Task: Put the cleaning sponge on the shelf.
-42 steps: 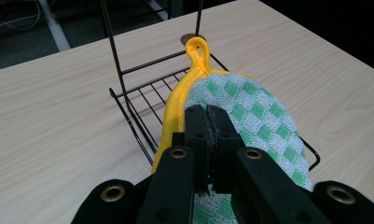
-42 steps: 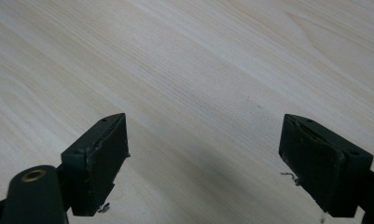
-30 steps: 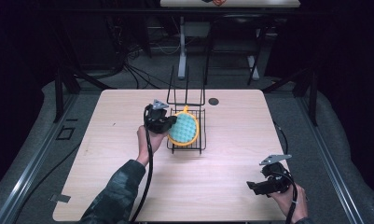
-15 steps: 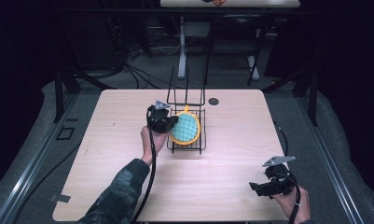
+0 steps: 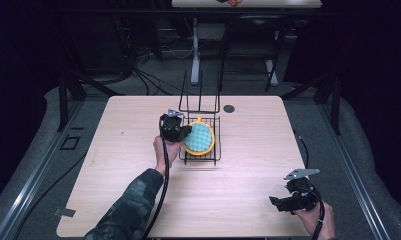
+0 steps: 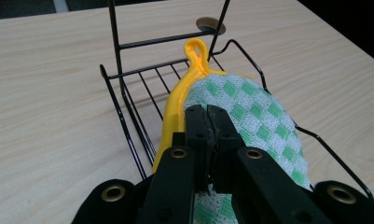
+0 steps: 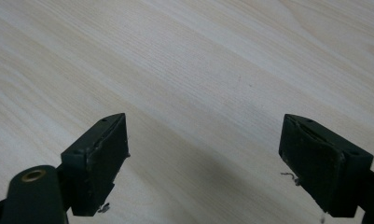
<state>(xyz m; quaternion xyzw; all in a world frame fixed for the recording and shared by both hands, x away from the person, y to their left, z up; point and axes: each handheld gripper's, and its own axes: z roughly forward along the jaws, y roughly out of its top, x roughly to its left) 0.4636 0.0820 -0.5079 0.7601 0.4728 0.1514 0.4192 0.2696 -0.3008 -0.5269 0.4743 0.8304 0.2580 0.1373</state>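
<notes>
A round pot holder [image 5: 200, 139] with a green-and-white check face, a yellow rim and a yellow loop lies tilted in a small black wire rack [image 5: 203, 160] at the table's middle. My left gripper [image 5: 184, 133] reaches in from the rack's left side and is shut on the pot holder's edge. In the left gripper view the jaws [image 6: 207, 113] are pinched together on the pot holder [image 6: 254, 109], with the loop pointing away over the rack [image 6: 128, 114]. My right gripper [image 5: 275, 202] hangs open near the front right corner, and its view shows the wide gap between its jaws [image 7: 203, 128] over bare wood.
A small dark round disc [image 5: 229, 108] lies on the table behind the rack, to its right. The rack has a tall wire back frame [image 5: 200, 95]. The light wood table [image 5: 113, 150] has broad bare areas left and right. Dark floor and cables surround it.
My right gripper has drifted slightly right and toward the front edge. The left gripper and pot holder have barely shifted in the rack.
</notes>
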